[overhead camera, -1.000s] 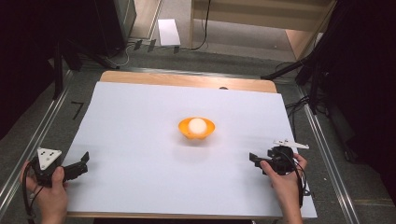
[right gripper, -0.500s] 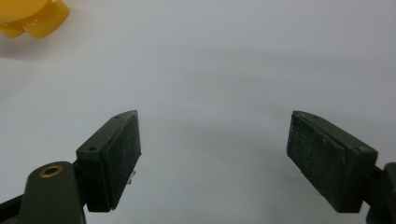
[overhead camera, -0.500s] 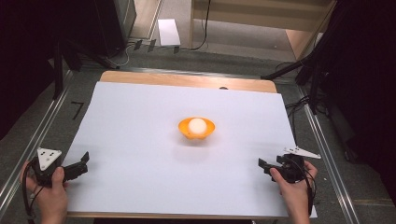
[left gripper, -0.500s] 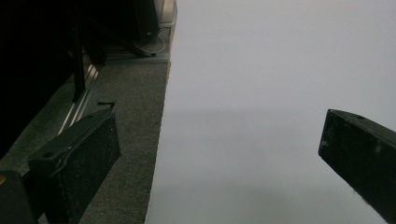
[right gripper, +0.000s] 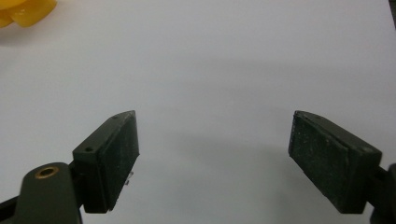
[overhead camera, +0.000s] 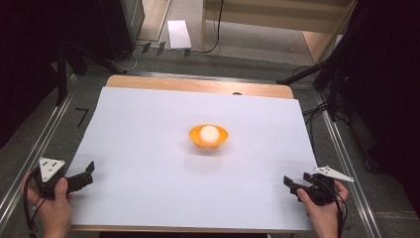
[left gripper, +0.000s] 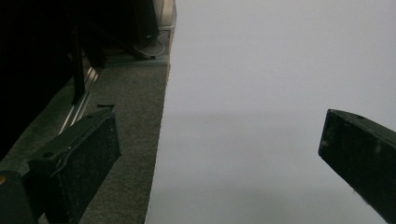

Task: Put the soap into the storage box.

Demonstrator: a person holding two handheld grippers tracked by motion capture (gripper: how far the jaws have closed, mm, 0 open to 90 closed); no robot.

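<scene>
A shallow orange plastic bowl holding a white ball is seen at the middle of the white sheet-covered table, well apart from 2 handheld tools. The left gripper is held at the sheet's near left edge, the right gripper near its right corner; both are spread wide, with nothing gripped.

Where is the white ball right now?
In the high view the white ball sits inside the orange bowl at the middle of the white sheet, well apart from the left gripper and the right gripper.
</scene>
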